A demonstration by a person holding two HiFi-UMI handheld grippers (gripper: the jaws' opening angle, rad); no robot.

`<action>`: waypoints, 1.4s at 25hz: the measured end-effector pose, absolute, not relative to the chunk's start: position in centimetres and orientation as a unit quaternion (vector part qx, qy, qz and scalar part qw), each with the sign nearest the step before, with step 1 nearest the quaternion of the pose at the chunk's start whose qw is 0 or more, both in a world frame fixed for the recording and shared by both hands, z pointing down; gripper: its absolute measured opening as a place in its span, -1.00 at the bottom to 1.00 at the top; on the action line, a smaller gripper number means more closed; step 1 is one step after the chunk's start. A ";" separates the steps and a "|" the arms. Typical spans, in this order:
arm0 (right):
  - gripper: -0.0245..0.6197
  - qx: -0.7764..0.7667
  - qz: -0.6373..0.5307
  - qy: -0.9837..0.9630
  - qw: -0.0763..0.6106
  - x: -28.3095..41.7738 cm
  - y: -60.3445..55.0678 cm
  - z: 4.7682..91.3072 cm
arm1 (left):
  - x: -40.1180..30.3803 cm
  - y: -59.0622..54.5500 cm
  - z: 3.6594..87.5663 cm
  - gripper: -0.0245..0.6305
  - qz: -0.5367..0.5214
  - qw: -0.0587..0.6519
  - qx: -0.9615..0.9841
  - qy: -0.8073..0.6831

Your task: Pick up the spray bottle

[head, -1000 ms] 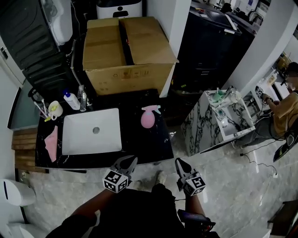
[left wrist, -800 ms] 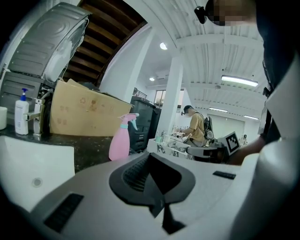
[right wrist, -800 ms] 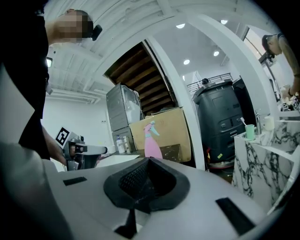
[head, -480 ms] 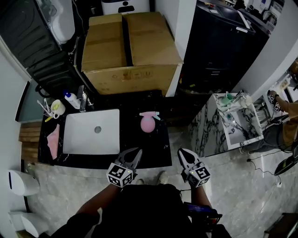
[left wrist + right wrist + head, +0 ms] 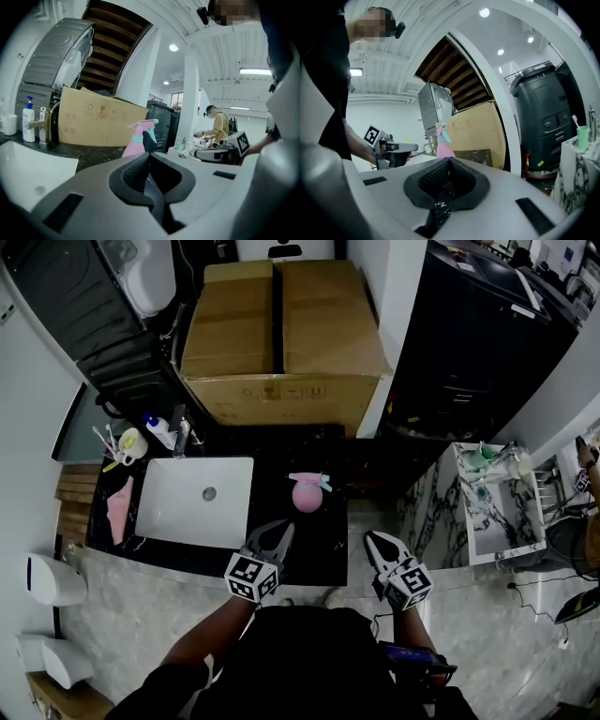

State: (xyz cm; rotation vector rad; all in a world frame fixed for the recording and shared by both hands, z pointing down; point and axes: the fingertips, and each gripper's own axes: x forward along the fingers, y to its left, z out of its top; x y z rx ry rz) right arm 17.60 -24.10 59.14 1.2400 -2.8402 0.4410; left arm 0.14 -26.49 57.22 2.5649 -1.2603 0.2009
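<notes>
The pink spray bottle (image 5: 307, 493) with a pale blue trigger stands upright on the black counter (image 5: 281, 549), right of the white sink (image 5: 197, 512). My left gripper (image 5: 278, 536) is shut and empty, its tips over the counter's front edge, a short way before the bottle. My right gripper (image 5: 375, 542) is also shut and empty, just off the counter's right front corner. In the left gripper view the bottle (image 5: 139, 138) rises just beyond the closed jaws (image 5: 150, 157). In the right gripper view the bottle (image 5: 443, 140) stands ahead, a little left, with the left gripper (image 5: 391, 151) beside it.
A large cardboard box (image 5: 281, 334) stands behind the counter. A soap bottle (image 5: 159, 430), a tap (image 5: 180, 432), a cup with toothbrushes (image 5: 127, 442) and a pink cloth (image 5: 119, 507) sit around the sink. A marble-patterned stand (image 5: 487, 502) is at the right.
Both grippers have moved forward toward the counter. The left one's tips now reach over its front edge, closer to the bottle. Both stayed shut.
</notes>
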 end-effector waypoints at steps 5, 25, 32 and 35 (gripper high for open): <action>-0.84 0.377 0.146 -0.914 0.007 18.3 -25.1 59.0 | 0.7 -29.0 56.9 -0.90 0.067 0.127 0.874 -0.464; -0.84 0.369 0.167 -0.914 0.004 23.6 -25.6 60.3 | 2.9 -35.8 57.1 -0.42 0.093 0.113 0.843 -0.517; -0.84 0.377 0.167 -0.911 0.000 25.0 -26.2 60.6 | 3.2 -36.7 57.3 -0.44 0.104 0.104 0.834 -0.532; -0.84 0.374 0.167 -0.912 0.001 24.7 -26.3 60.8 | 3.1 -36.6 57.2 -0.48 0.108 0.099 0.833 -0.533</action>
